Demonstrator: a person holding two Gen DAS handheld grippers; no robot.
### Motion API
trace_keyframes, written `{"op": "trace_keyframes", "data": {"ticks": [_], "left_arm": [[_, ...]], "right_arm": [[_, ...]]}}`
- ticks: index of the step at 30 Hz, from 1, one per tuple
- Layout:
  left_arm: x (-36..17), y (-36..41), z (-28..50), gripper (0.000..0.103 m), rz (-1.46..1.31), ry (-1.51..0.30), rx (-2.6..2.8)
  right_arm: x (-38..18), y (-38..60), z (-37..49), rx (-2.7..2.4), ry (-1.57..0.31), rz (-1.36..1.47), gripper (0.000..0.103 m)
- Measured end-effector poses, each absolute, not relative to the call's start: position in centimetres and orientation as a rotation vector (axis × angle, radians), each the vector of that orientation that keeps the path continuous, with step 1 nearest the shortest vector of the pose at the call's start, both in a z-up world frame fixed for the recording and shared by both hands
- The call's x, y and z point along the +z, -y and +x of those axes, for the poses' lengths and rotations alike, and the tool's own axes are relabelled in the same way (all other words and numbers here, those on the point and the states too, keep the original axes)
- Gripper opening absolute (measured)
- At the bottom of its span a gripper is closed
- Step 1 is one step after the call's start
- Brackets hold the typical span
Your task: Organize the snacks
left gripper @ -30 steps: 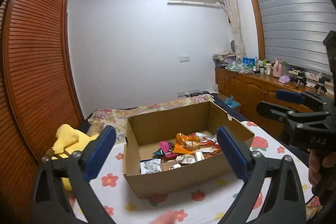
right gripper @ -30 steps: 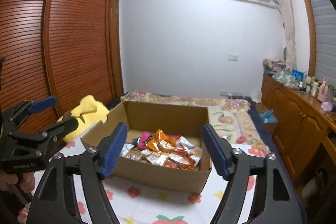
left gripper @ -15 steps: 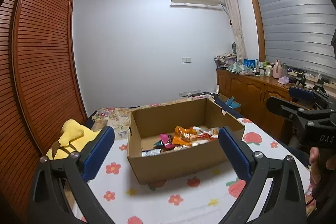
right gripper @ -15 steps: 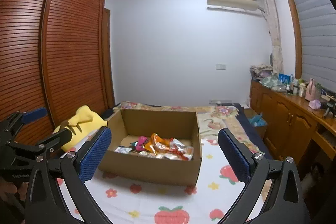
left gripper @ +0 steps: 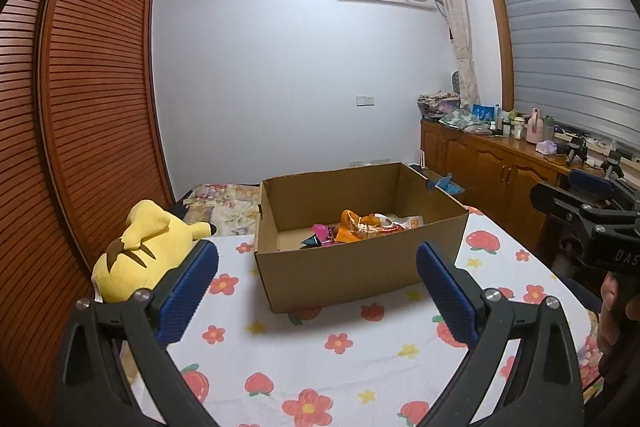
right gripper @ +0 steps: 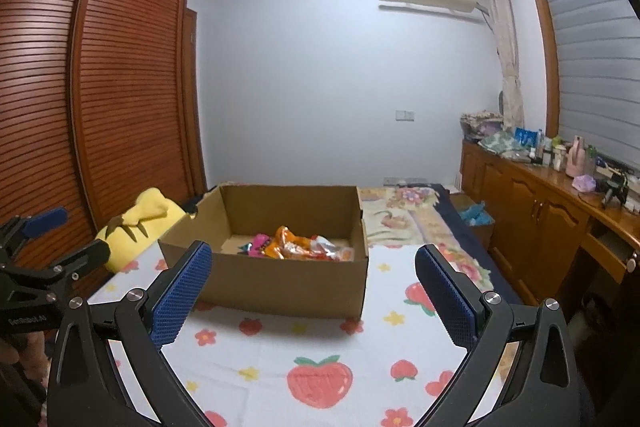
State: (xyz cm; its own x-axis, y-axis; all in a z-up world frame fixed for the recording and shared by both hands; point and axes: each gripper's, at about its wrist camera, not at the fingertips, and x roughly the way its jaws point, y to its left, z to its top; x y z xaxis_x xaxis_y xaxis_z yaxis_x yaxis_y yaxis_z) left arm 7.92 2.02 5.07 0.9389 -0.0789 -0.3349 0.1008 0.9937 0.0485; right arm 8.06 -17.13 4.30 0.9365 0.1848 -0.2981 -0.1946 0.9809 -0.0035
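Observation:
An open cardboard box sits on the flowered bed sheet. Several snack packets, orange, pink and white, lie on its floor. My left gripper hovers over the sheet short of the box's near wall, open, with nothing between its blue pads. My right gripper is likewise short of the box, open wide and empty. Each gripper shows in the other's view: the right gripper at the right edge, the left gripper at the left edge, both held in a person's hands.
A yellow plush toy lies left of the box against the slatted wardrobe doors. A wooden sideboard crowded with bottles runs along the right under the shuttered window. Folded bedding lies behind the box.
Both grippers have drawn back from the box, which now looks smaller and farther. The right gripper's jaws have spread wider. The snacks in the box have not moved.

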Motion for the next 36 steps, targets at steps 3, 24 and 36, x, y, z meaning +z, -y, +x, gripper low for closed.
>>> {"op": "trace_keyframes", "data": {"ticks": [3, 24, 36], "left_arm": [[5.02, -1.99, 7.82, 0.100, 0.066, -0.343, -0.087], [4.79, -1.93, 7.77, 0.100, 0.071, -0.347, -0.096], [4.70, -1.94, 7.42, 0.100, 0.067, -0.348, -0.095]], "right_arm": [[4.20, 17.11, 7.94, 0.193, -0.303, -0.035, 0.103], [3.40, 17.64, 7.56, 0.196, -0.316, -0.028, 0.103], [3.38, 17.73, 7.48, 0.195, -0.315, -0.027, 0.103]]}}
